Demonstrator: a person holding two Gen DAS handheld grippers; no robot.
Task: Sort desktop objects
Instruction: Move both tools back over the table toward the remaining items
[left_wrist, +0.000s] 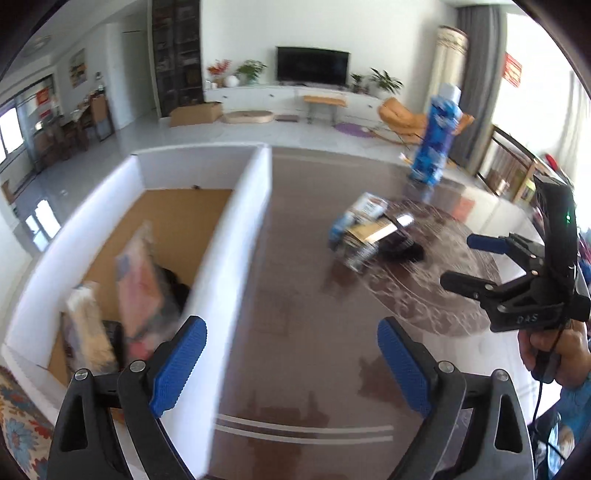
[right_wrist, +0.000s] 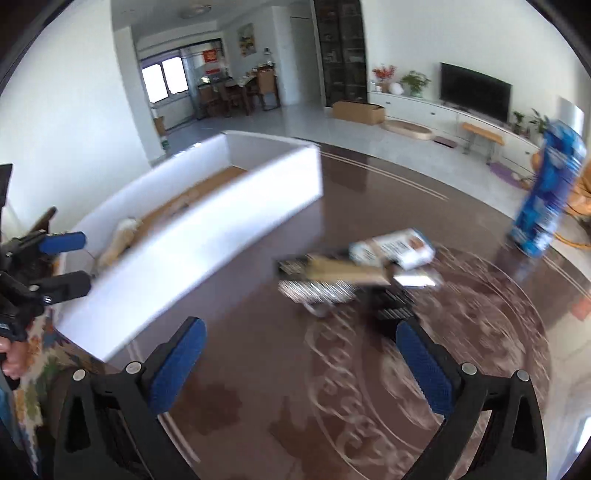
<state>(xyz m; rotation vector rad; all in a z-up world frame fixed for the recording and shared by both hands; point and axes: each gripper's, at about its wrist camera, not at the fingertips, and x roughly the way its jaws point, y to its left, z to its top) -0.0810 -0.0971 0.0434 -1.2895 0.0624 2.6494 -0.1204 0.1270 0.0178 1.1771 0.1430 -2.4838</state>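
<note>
Blue ribbed pads of the left gripper (left_wrist: 291, 363) are seen spread wide with nothing between them, above the dark brown glossy table (left_wrist: 306, 295). The right gripper (right_wrist: 301, 365) is released as well and empty. A loose pile of small cartons and packets (right_wrist: 354, 273) is lying well ahead of it, and a tall blue printed bag (right_wrist: 546, 195) stands apart near the far edge. Some items are already placed in the white-walled box with cardboard floor (left_wrist: 236, 236). Because the pile is loose, one carton could be pushed away or two pinched together. Labels cannot be read through the blur, and the box contents are partly hidden by its wall.
</note>
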